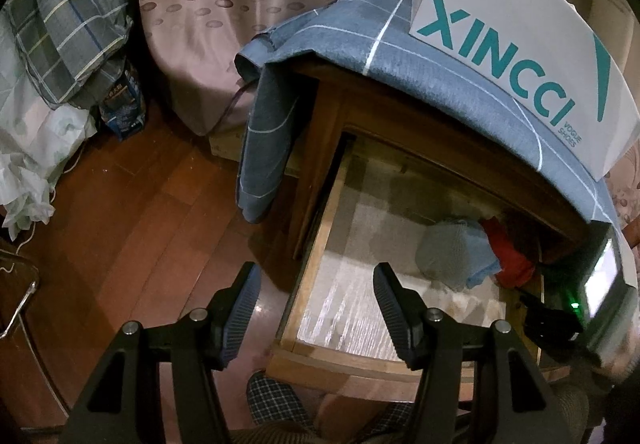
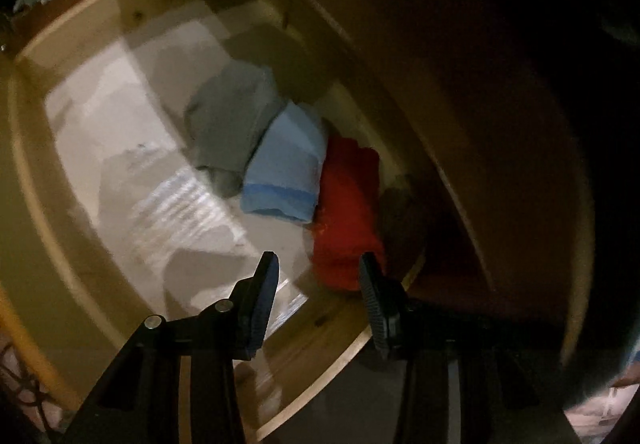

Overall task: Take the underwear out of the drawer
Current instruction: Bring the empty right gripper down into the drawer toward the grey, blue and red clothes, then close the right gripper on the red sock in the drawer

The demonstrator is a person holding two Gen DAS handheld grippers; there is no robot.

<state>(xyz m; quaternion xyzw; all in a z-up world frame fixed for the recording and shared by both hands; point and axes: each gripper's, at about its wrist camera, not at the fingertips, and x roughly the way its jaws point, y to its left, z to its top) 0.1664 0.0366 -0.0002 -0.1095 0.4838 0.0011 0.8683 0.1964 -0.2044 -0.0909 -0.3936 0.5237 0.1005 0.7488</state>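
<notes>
My left claw point(image 1: 316, 276): I hold it above the front left corner of the open wooden drawer point(image 1: 308, 264), its two black ribbed fingers spread wide with nothing between them.
My right claw point(image 2: 318, 264): it points down into the same wooden drawer point(image 2: 80, 27); its fingers stand wide apart and grip nothing, the right finger just over the near edge of the red piece.
Underwear: three folded pieces lie in a row at the drawer's right rear, touching one another: a grey folded piece point(image 2: 230, 123), a light blue folded piece with a darker band point(image 2: 286, 167), and a red folded piece point(image 2: 346, 211). From my left camera they sit partly under the cabinet top: grey point(image 1: 444, 248), blue point(image 1: 482, 264), red point(image 1: 512, 256).
Drawer floor: pale lining paper point(image 2: 132, 147), bare on the left side.
Cabinet: a brown wooden nightstand point(image 1: 344, 99) draped with a blue-grey checked cloth point(image 1: 420, 59), and a white shoe box printed XINCCI point(image 1: 512, 39) rests on top.
Surroundings: dark wooden floorboards point(image 1: 132, 203).
</notes>
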